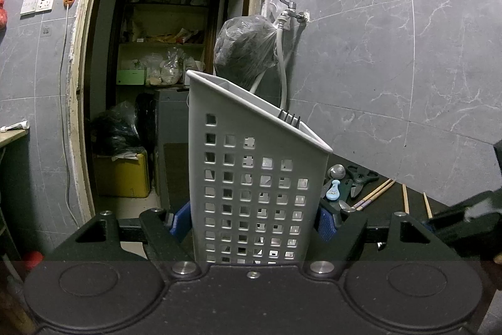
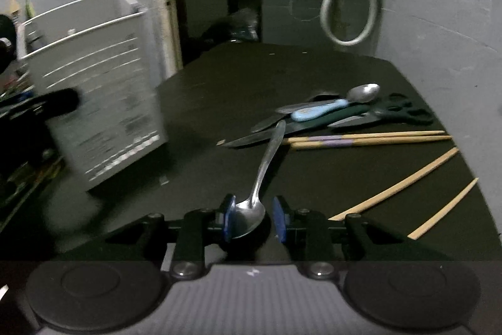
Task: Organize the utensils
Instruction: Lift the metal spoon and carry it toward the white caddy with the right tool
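The left claw (image 1: 254, 222) is pinched on the white perforated utensil caddy (image 1: 251, 178), its blue pads pressed against both side walls, holding the caddy upright at the left edge of the dark worktop (image 2: 238, 74). Fork tines (image 1: 290, 116) project above the caddy's sloped rim, so at least one utensil is already stowed; the rest of the contents cannot be read.

The right claw (image 2: 254, 218) is set around the bowl of a steel spoon (image 2: 260, 178) that lies on the worktop. The left pad touches the bowl; a gap remains at the right pad, so the grip is not yet complete.

Still loose on the worktop: a second spoon (image 2: 364, 92), a blue-handled utensil (image 2: 317, 111), a green-handled knife (image 2: 332, 116), scissors (image 2: 404, 110) and four chopsticks (image 2: 370, 138). By this count, the task is at an early stage, with most items left to transfer.
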A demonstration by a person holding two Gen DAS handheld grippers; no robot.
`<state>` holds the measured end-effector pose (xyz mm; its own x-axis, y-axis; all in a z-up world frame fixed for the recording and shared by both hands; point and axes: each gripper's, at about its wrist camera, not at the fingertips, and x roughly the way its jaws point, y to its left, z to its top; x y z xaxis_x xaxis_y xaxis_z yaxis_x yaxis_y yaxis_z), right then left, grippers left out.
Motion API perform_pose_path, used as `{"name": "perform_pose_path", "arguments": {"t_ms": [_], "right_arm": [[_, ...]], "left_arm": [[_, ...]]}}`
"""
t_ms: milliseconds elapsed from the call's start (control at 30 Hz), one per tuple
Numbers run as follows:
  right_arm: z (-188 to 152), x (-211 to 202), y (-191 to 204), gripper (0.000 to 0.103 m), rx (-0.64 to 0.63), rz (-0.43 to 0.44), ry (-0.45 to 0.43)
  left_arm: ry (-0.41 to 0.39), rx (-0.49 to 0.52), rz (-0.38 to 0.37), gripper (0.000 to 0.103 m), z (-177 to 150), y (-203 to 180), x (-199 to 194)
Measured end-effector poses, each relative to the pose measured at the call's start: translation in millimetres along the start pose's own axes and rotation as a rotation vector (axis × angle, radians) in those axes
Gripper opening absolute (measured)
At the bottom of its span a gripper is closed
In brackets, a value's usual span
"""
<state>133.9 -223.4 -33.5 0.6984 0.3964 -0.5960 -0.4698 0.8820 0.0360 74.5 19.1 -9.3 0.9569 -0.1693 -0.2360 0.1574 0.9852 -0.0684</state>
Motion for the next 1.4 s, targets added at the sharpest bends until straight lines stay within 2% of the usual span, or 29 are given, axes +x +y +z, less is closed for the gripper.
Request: {"name": "perform_pose_path", "arguments": {"t_ms": [133, 267, 400, 667, 833, 900, 933, 1067, 1267, 1400], "right_arm": [[-9.6, -12.2, 12.5, 0.031, -0.046, 0.029, 0.0], [-19.3, -26.9, 10.6, 0.046, -0.036, 0.01, -0.019], [-27.9, -42.0, -0.3, 0.055, 0.041, 0.002, -0.063], [-51.6, -57.3, -1.1, 0.056, 0.186, 0.058, -0.095], [-57.2, -57.2, 2.5, 0.045, 0.245, 0.071, -0.129], [-57.7, -55.7, 4.7, 0.032, 0.257, 0.07, -0.134], [-57.9, -54.9, 3.8, 0.031, 0.264, 0.063, -0.141], [-59.6, -51.9, 0.4, 0.013, 0.302, 0.02, -0.153], [-60.7, -48.3, -12.5, 0.011, 0.368, -0.042, -0.183], [-62.9, -44.1, -27.4, 0.012, 0.464, -0.012, -0.204]], "left_arm": [[-0.001, 0.0, 0.0, 0.077, -0.1, 0.0, 0.4], [0.0, 0.0, 0.001, 0.077, 0.0, -0.3, 0.2], [0.0, 0.0, 0.001, 0.077, -0.1, -0.4, 0.2], [-0.001, 0.001, 0.001, 0.077, -0.5, -0.3, 0.6], [0.0, 0.002, 0.001, 0.077, -0.4, -0.2, 0.3], [0.0, 0.001, 0.001, 0.077, -0.4, -0.4, 0.2], [-0.001, 0.001, 0.001, 0.077, -0.4, -0.3, 0.2], [-0.001, 0.001, 0.0, 0.077, -0.5, -0.2, 0.5], [-0.001, 0.001, 0.001, 0.077, -0.6, -0.4, 0.7], [-0.001, 0.001, 0.001, 0.077, -0.6, -0.7, 0.4]]}}
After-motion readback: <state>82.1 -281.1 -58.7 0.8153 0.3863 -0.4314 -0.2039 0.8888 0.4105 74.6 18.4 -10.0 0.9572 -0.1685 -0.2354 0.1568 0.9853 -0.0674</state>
